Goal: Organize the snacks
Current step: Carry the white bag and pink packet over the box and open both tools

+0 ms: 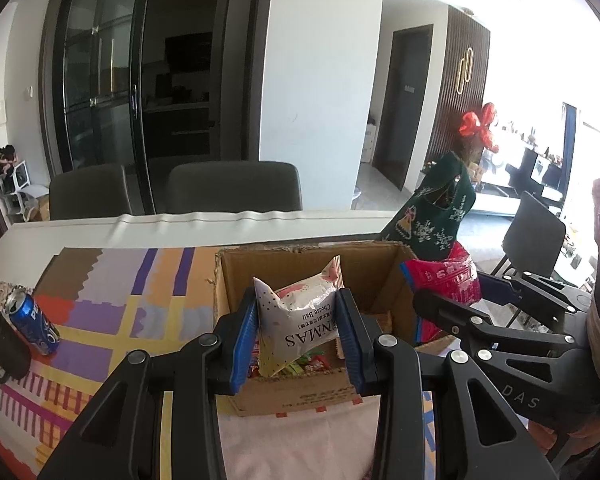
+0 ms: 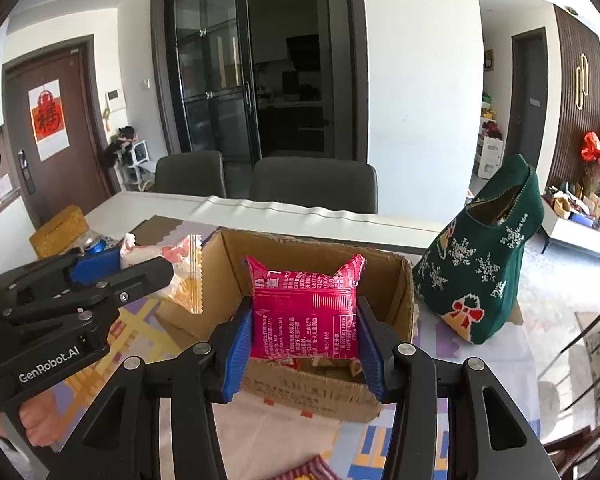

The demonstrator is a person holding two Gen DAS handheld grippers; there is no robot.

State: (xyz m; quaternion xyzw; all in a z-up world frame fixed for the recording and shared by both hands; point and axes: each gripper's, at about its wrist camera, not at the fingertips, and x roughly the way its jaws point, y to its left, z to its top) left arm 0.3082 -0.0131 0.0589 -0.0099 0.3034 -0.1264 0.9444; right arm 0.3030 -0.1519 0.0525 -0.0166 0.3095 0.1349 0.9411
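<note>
Jaws clamped both sides, left gripper point(image 1: 298, 316) squeezing white snack bag point(image 1: 300, 320), right gripper point(image 2: 304, 330) gripping pink snack packet point(image 2: 305, 312), both above cardboard box point(image 2: 384, 272)

blue can point(image 1: 32, 322) on its side | green knit stocking point(image 2: 488, 276) upright | dark chairs point(image 1: 234, 192)

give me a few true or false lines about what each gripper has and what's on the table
1. The left gripper is shut on a white snack bag. True.
2. The right gripper is open with nothing in it. False: it is shut on a pink snack bag.
3. A blue can lies on its side on the table. True.
4. The cardboard box is closed. False: its top is open and snacks show inside.
5. A green Christmas stocking stands to the right of the box. True.
6. Both bags lie on the tablecloth. False: both are held up over the box.
</note>
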